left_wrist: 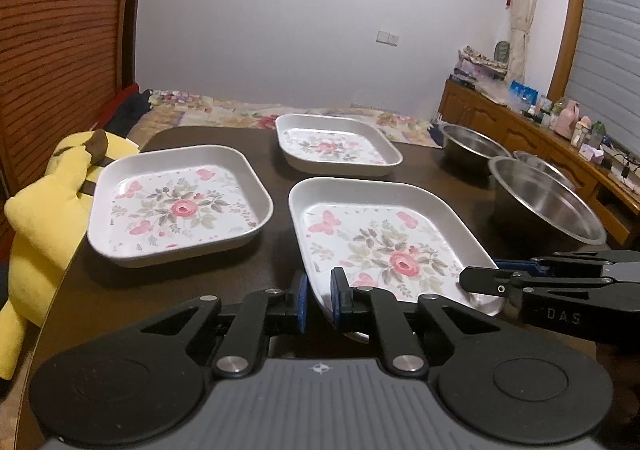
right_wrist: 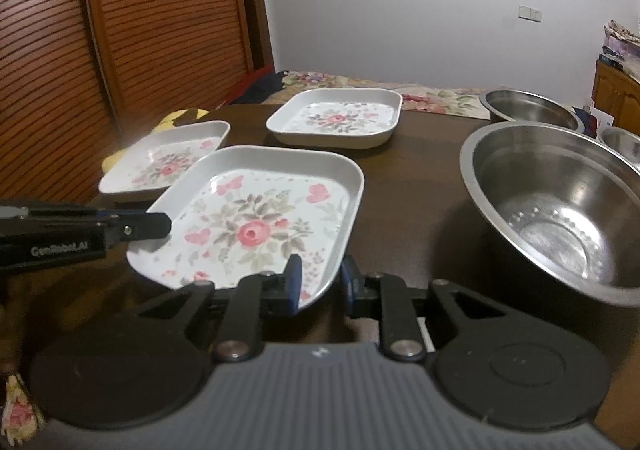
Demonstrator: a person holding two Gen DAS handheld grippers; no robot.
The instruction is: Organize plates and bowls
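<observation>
At the far left, a yellow plush toy point(left_wrist: 44, 205) slumps against the left edge of the dark brown wooden table point(left_wrist: 256, 274), in front of a slatted reddish-brown wooden door point(right_wrist: 120, 29). Just right of the toy sits the left square white plate with a pink rose and butterfly print point(left_wrist: 180, 205), flat on the table. Farther back and to the right lies a second floral square plate point(left_wrist: 336, 145), well apart from the others, with a flowered bedspread point(left_wrist: 224, 113) behind the table.

In the near middle, a third floral square plate point(right_wrist: 256, 217) is tilted, its near corners raised. The left gripper point(left_wrist: 320, 298) has its blue-padded jaws pressed together on that plate's near left rim. The right gripper point(right_wrist: 318, 282) pinches the plate's near right corner, its jaws clamped over the rim.

Right of the held plate stands a large round stainless steel bowl point(right_wrist: 556, 205), close to the right gripper. Two more steel bowls follow: one farther back point(right_wrist: 528, 109) and a smaller one at the right edge point(right_wrist: 622, 141). A wooden sideboard point(left_wrist: 532, 137) crowded with small items runs along the right wall.
</observation>
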